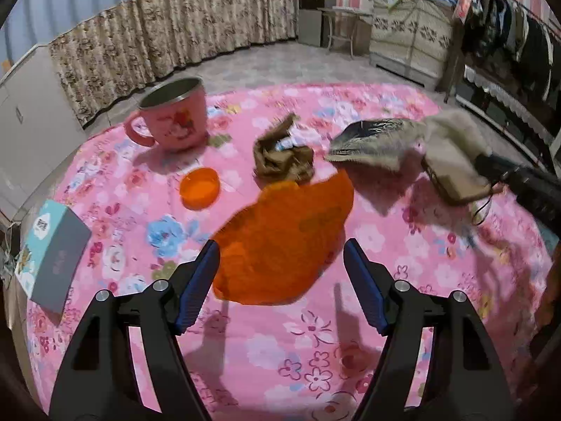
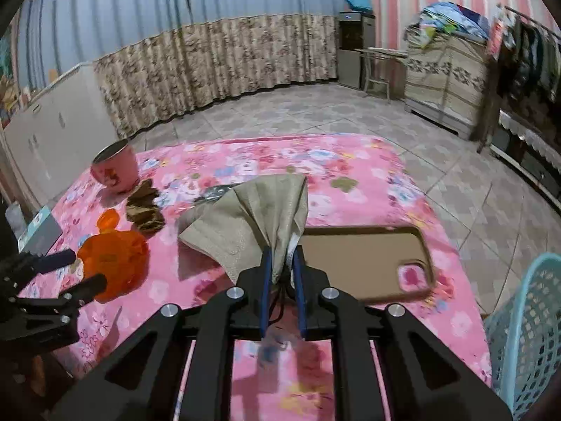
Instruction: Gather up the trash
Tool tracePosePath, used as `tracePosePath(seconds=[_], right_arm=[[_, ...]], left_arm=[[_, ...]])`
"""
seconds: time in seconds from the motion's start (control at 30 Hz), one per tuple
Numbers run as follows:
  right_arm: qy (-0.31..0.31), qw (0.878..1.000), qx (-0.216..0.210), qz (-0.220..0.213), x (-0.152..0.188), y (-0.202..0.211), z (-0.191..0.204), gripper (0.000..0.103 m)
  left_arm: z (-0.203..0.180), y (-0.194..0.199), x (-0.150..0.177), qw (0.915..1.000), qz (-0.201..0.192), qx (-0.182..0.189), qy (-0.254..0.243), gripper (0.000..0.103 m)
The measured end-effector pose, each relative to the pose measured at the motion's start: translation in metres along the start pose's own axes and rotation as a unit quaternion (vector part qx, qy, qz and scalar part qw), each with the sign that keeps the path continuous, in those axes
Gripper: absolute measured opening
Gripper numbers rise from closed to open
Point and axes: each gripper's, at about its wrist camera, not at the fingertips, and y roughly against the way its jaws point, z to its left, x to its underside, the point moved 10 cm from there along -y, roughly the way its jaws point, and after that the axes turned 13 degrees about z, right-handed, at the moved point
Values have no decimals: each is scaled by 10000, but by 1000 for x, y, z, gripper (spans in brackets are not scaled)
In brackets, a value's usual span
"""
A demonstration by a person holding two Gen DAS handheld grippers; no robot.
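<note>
My right gripper is shut on a beige face mask and holds it above the pink floral table. The mask also shows in the left wrist view, blurred, with a dark foil wrapper beside it. My left gripper is open and empty, its fingers on either side of a crumpled orange bag, which also shows in the right wrist view. A crumpled brown paper lies beyond the bag. A light blue mesh basket stands off the table's right edge.
A pink mug stands at the back left. An orange lid lies near it. A teal and grey box sits at the left edge. A brown phone case lies right of my right gripper.
</note>
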Motion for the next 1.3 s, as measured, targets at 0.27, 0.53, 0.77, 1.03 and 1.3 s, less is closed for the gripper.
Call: tracePosePath(seconds=[0.27, 0.53, 0.77, 1.03, 1.3], right_arm=[[-9, 10000, -2, -37, 1, 0, -3, 13], [26, 9999, 15, -167, 0, 11, -8, 13], [-71, 9995, -26, -315, 6, 29, -16, 13], [-306, 9975, 158, -619, 23, 80, -49, 12], [-944, 9867, 823, -1041, 61, 151, -142, 13]], left_arm=[[-6, -6, 7, 9990, 181, 416, -17, 8], [-10, 45, -8, 9987, -383, 301, -124, 1], [-25, 84, -26, 9950, -960, 110, -243, 1], [-82, 121, -33, 9867, -1533, 160, -508, 1], [-157, 137, -28, 9799, -1666, 820, -722, 1]])
